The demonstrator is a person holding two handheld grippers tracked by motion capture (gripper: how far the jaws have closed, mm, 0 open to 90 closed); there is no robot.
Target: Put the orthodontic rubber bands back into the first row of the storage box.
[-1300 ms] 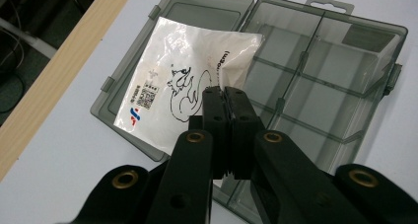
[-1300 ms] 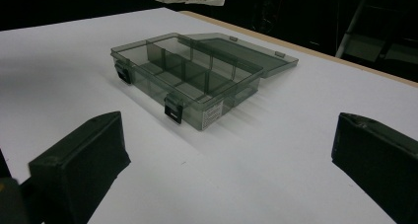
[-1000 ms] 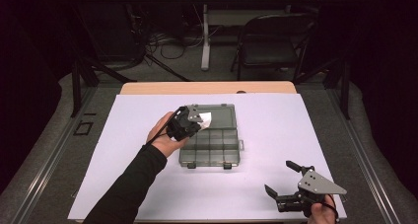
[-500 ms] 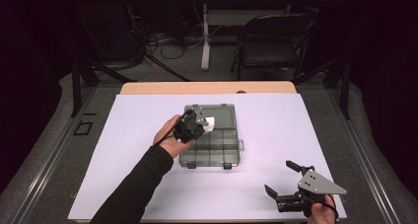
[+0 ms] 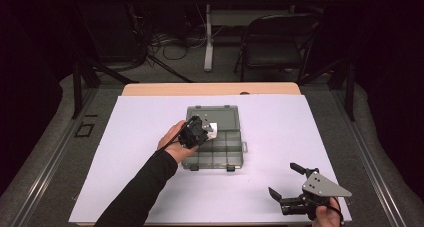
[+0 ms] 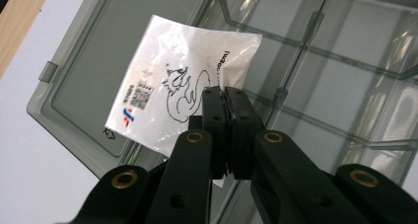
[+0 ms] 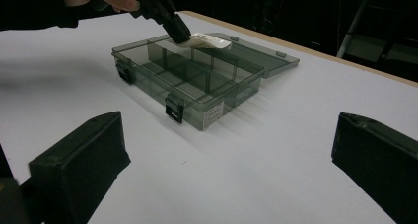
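My left gripper [image 5: 200,130] hangs over the open compartment box [image 5: 220,152], its two black jaws pressed together on the lower edge of a small white plastic packet [image 6: 182,86]. In the left gripper view the packet [image 5: 212,131] fans out above the jaw tips, tilted, printed with a black line drawing, a block of small text and a red-and-blue mark. Behind it lie the box's flat lid [image 6: 113,61] on one side and the divided compartments [image 6: 335,86] on the other; the packet straddles the line where the two meet. Whether it touches the box I cannot tell.

In the right gripper view the left gripper [image 7: 180,36] comes down from the upper left, and the packet [image 7: 209,41] juts out from it over the rear row of compartments, near the hinge side. The box [image 7: 197,81] is smoky translucent plastic with two dark latches on its front wall; its lid [image 7: 266,54] lies folded back flat on the table.

My right gripper [image 5: 287,187] is held low at the near right corner of the white table cover [image 5: 130,137], well apart from the box. Its jaws are spread wide and hold nothing; in its own view they frame the box from either side.
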